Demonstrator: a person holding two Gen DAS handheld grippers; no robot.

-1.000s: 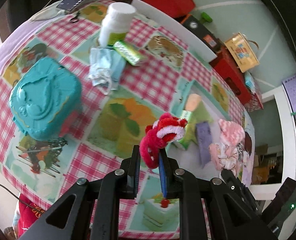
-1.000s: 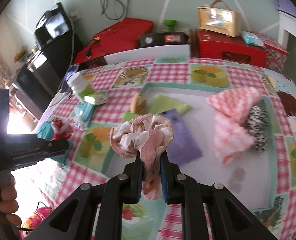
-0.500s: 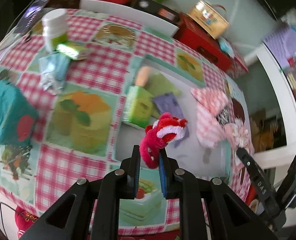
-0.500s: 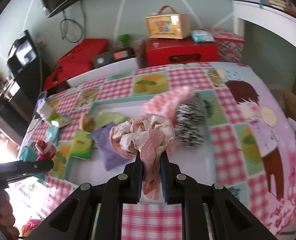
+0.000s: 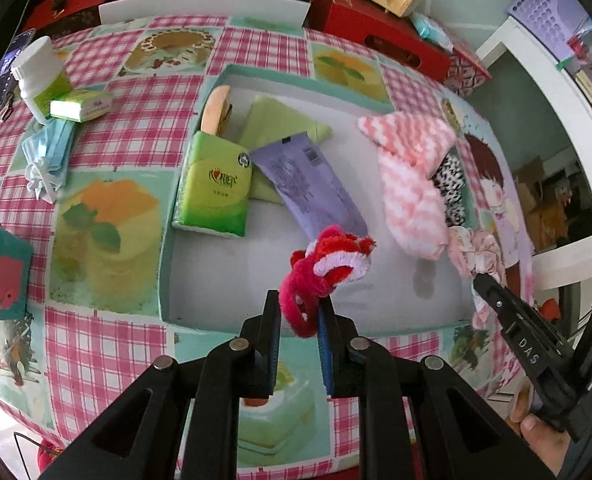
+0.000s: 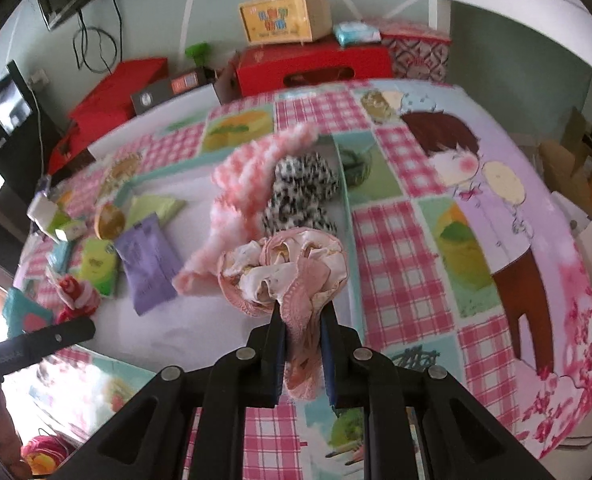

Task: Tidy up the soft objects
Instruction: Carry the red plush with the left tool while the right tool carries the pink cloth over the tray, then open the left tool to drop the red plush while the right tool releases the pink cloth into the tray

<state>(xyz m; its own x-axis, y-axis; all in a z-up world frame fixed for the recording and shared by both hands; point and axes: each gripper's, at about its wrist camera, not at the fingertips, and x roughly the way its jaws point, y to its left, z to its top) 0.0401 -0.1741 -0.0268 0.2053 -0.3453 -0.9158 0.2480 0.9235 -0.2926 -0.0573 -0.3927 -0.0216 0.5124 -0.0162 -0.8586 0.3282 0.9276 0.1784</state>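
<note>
The left gripper (image 5: 299,314) pinches a red scrunchie (image 5: 324,272) above the tray (image 5: 164,280), near its front edge. The right gripper (image 6: 301,322) pinches a pink scrunchie (image 6: 284,268) over the tray's right side; its arm reads "DAS". In the tray: green tissue pack (image 5: 214,188) w/ red heart logo, purple pouch (image 5: 308,188) w/ barcode, pink towel (image 5: 412,184). Other text is illegible.

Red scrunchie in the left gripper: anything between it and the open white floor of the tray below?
Nothing visible. The red scrunchie hangs from the left gripper over bare tray floor. The purple pouch and pink striped cloth lie beyond it, to either side.
</note>
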